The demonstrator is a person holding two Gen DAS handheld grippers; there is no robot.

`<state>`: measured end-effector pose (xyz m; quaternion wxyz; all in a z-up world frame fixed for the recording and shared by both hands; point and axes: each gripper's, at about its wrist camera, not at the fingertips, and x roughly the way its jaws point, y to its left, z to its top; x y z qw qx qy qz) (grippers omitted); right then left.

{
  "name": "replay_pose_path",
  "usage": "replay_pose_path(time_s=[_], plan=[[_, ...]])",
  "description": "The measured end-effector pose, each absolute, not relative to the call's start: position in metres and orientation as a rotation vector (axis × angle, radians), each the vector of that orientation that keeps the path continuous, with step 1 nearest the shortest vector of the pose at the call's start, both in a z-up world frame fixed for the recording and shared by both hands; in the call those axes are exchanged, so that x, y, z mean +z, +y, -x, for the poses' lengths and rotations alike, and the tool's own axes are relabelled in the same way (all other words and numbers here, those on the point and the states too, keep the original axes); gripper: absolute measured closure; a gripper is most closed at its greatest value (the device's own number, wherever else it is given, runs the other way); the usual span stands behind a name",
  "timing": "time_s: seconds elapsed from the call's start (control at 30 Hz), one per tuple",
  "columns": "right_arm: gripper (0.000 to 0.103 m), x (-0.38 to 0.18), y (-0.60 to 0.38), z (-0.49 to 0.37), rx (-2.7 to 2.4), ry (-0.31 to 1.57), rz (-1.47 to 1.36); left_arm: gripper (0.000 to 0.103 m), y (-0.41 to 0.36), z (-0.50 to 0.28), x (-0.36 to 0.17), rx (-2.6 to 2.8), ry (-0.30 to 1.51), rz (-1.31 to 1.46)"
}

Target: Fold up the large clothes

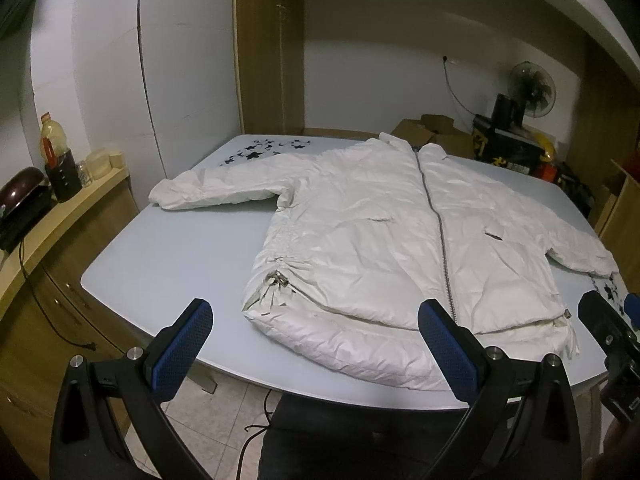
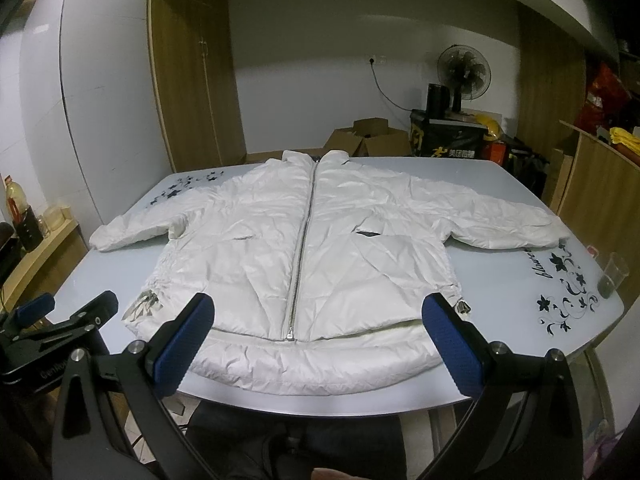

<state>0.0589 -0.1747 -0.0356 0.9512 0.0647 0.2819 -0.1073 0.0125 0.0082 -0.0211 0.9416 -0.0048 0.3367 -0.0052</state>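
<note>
A white padded jacket (image 2: 304, 248) lies flat, front up, on the pale blue surface (image 1: 168, 248), zipped along its middle with the collar at the far edge and the hem at the near edge. Both sleeves are spread out sideways, the left one (image 1: 208, 190) reaching toward the flower print at the far corner. A drawstring toggle (image 1: 280, 280) gathers the cloth at one side of the hem.

The left gripper (image 1: 316, 356) hovers at the near edge with its blue-padded fingers (image 1: 184, 352) spread wide and holding nothing. The right gripper (image 2: 320, 352) hangs just above the hem, fingers (image 2: 452, 352) likewise apart and empty.

The surface carries black flower decals (image 2: 560, 300) at its corners, with curly script beside them that seems to begin "flower". A clear plastic cup (image 2: 612, 276) with dark liquid at the bottom stands near the right edge.

Beyond it stand open cardboard boxes (image 2: 368, 136), a black case with yellow printing (image 2: 448, 136) too small to read, and a fan (image 2: 464, 72) against the white wall. Wooden cupboards (image 2: 192, 80) line the back. On a side counter (image 1: 60, 208) to the left sit a bottle with a red label (image 1: 52, 140) and some jars.
</note>
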Motion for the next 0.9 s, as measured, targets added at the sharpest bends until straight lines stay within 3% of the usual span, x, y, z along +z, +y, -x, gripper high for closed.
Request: replay_pose_path(time_s=[0.9], plan=[[0.000, -0.0383, -0.1718, -0.0609, -0.215, 0.578, -0.124, 0.000, 0.0066, -0.0134, -0.0248, -0.021, 0.706, 0.009]])
